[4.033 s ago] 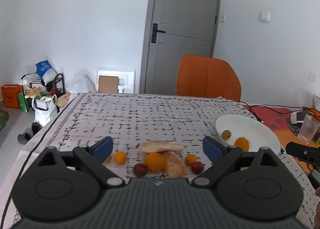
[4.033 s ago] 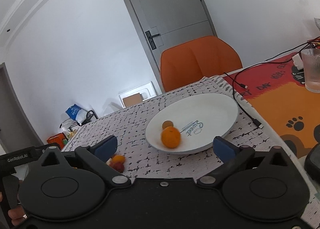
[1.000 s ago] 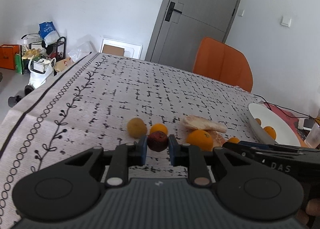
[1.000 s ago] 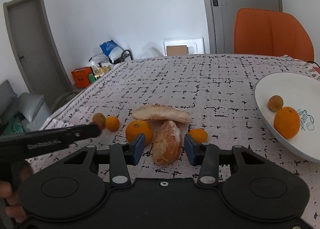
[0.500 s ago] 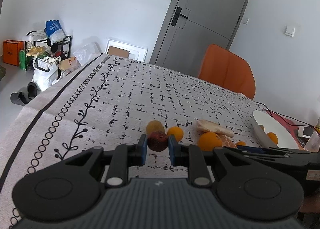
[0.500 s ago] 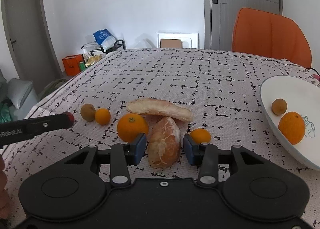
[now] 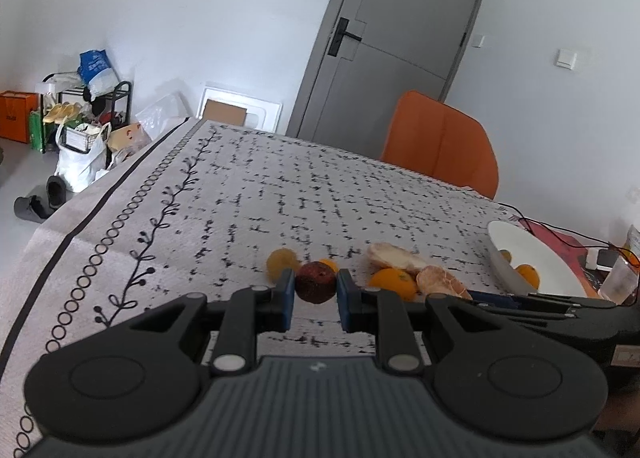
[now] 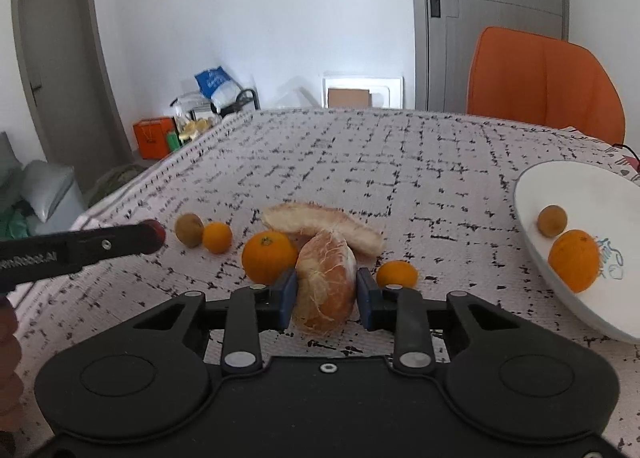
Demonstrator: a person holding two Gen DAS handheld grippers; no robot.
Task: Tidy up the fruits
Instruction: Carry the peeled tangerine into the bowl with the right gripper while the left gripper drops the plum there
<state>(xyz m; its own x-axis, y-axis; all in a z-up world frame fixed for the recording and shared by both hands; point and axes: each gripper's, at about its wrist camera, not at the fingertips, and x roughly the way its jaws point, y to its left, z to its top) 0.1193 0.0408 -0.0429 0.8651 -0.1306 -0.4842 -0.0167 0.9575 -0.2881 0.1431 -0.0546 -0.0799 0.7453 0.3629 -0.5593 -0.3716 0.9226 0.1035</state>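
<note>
Fingers (image 8: 285,294) hiding peeled orange (image 8: 325,282) sides

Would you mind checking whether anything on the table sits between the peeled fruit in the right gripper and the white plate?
One thing does: a small orange fruit lies between the peeled fruit and the white plate. The right gripper is closing on the peeled fruit.

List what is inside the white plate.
The shallow white plate holds a round orange, a small brownish-green fruit and blue printed lettering, partly covered by the orange; its right part is out of frame.
</note>
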